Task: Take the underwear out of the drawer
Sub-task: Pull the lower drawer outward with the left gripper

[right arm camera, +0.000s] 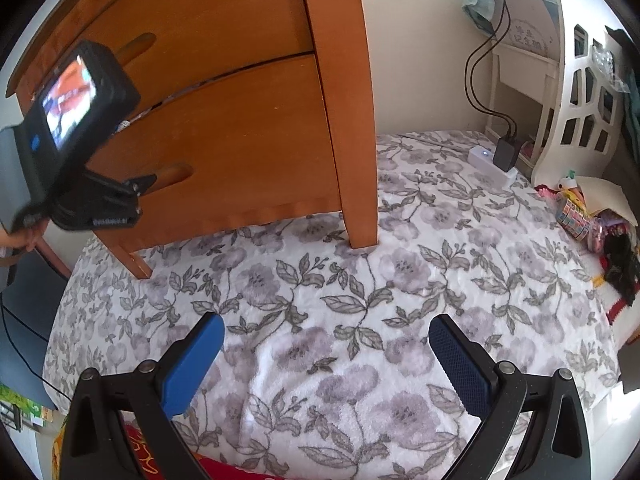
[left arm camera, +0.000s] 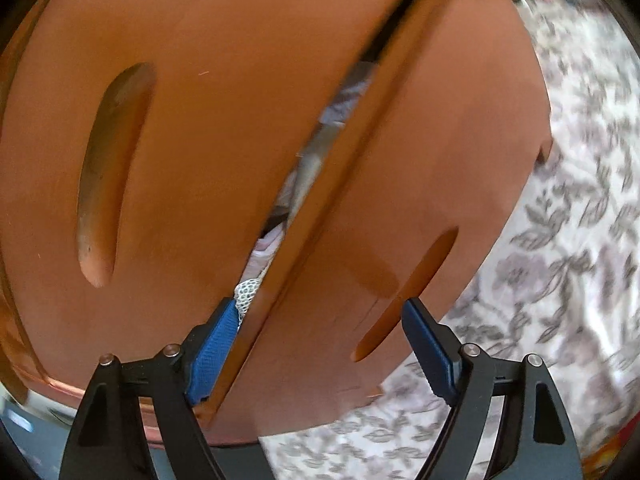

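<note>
I am straddling the top edge of the drawer front point(left arm camera: 400, 184) with my left hand-held gripper point(left arm camera: 320, 320), jaws apart, while my right hand-held gripper point(right arm camera: 326, 340) is hovering open over the floral bedspread point(right arm camera: 360, 280).

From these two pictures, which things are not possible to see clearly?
- Left wrist view: the drawer is open only a crack, so the clothes inside show as a thin strip; which piece is underwear I cannot tell.
- Left wrist view: motion blur smears the floral bedspread.
- Right wrist view: the left gripper has its fingers hidden behind its own camera body.
- Right wrist view: the shelf lettering is too small.
</note>
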